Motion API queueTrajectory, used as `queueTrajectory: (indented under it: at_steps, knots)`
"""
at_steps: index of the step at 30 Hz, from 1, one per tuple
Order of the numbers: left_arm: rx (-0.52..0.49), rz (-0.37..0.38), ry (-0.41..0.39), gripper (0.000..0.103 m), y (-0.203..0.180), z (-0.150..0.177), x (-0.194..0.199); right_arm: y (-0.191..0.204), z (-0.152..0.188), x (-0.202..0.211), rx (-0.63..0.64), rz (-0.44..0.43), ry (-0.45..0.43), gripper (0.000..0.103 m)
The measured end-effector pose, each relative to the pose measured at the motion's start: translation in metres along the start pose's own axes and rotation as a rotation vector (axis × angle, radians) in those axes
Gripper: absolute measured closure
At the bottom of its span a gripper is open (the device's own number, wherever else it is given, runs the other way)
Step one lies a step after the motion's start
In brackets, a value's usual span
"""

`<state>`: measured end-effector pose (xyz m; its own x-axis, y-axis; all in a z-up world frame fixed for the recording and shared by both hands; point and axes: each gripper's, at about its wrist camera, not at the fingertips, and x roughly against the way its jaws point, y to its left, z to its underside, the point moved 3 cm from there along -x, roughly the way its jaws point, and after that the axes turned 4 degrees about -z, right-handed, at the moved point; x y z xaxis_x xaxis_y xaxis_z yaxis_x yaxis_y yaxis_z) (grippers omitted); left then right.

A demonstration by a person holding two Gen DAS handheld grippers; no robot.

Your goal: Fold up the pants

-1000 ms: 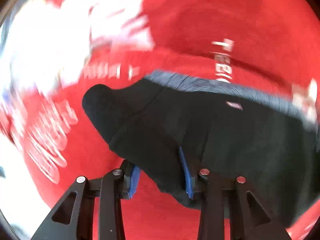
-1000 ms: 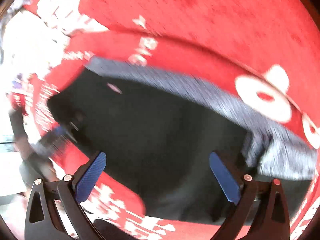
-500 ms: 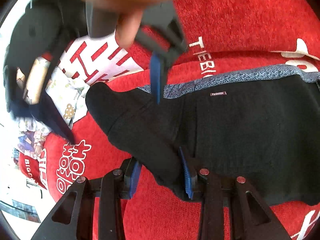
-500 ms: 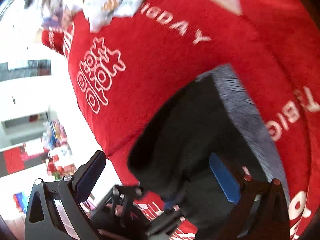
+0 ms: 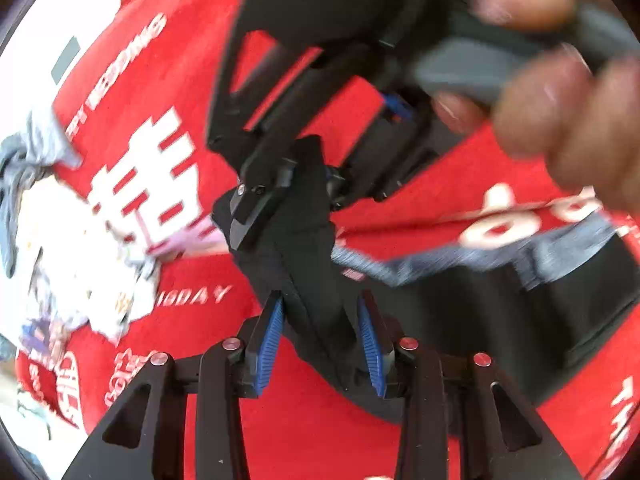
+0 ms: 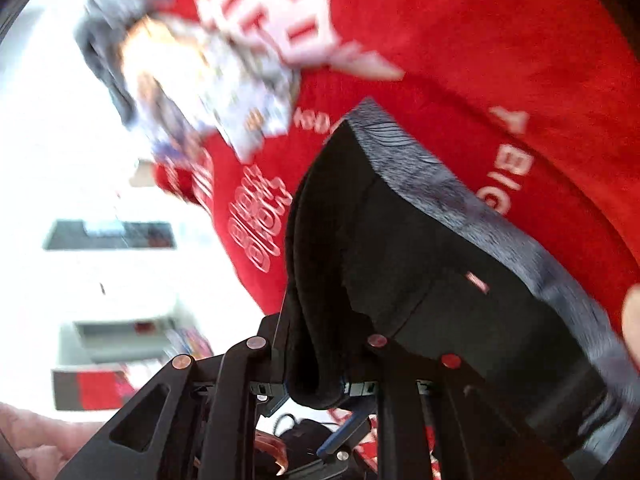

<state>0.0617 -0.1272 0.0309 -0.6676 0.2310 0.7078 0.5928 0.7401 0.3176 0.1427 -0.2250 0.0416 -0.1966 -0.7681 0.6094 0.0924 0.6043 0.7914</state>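
Observation:
Black pants [image 5: 480, 320] with a grey waistband [image 6: 440, 184] lie on a red cloth [image 5: 320, 420]. My left gripper [image 5: 320, 304] is shut on a bunched end of the black fabric, which rises as a taut ridge between the blue pads. Just beyond it, my right gripper [image 5: 304, 176] grips the same ridge, held by a person's hand [image 5: 560, 100]. In the right wrist view the right gripper [image 6: 320, 340] has its jaws closing, with a thick roll of the pants [image 6: 440, 260] pressed between them.
The red cloth [image 6: 480, 40] carries white lettering. A pile of light patterned fabric [image 5: 60, 260] lies at the left, and the patterned fabric [image 6: 208, 92] also shows at the upper left. The cloth's edge drops off to a bright room [image 6: 80, 200] on the left.
The right gripper swung across from the waistband side to the end that the left gripper holds and closed from wide open onto the black fabric. Both grippers rose, pulling the fabric up.

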Motion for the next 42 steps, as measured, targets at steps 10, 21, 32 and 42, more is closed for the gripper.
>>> queueTrajectory:
  at_steps: [10, 21, 32, 42]
  knots:
    - [-0.196, 0.219, -0.160, 0.065, -0.160, -0.053, 0.078, -0.071, 0.124, 0.191, -0.101, -0.080, -0.387, 0.081]
    - [-0.468, 0.404, 0.016, 0.065, -0.338, 0.012, 0.049, -0.266, 0.273, 0.236, -0.487, -0.001, -0.510, 0.081]
    - [-0.324, 0.463, 0.118, 0.026, -0.263, -0.008, 0.059, -0.277, 0.288, 0.210, -0.527, 0.025, -0.495, 0.079]
    - [0.004, 0.271, 0.325, 0.026, -0.133, -0.037, -0.038, -0.243, 0.285, 0.234, -0.518, 0.310, -0.492, 0.059]
